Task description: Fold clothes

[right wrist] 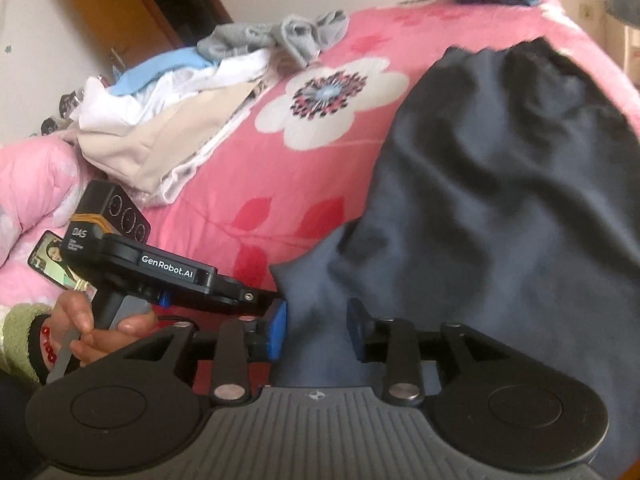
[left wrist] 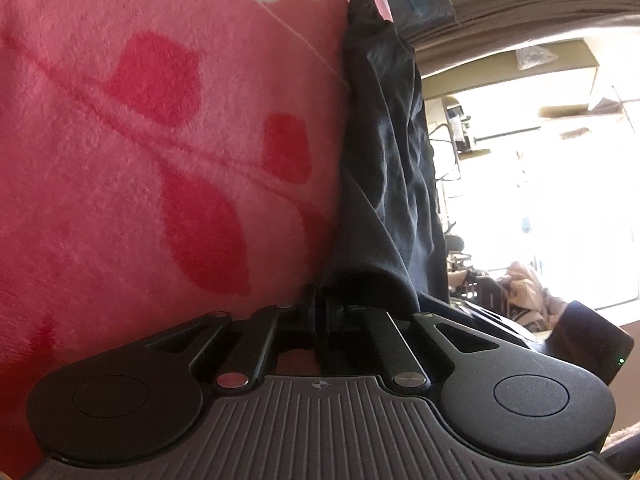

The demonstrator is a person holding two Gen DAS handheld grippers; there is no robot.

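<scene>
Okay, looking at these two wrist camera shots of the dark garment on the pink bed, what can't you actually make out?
- Left wrist view: the left gripper fingertips are buried under a fold of the dark garment.
- Left wrist view: the window area is blown out by glare.
- Right wrist view: the garment's near hem is hidden behind the right gripper.
- Right wrist view: the clothes pile overlaps, so separate items can't be counted.

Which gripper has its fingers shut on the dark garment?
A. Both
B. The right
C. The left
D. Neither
C. The left gripper pinches a fold of the dark garment, while the right gripper stands open with the cloth between its blue pads, not clamped.
</scene>
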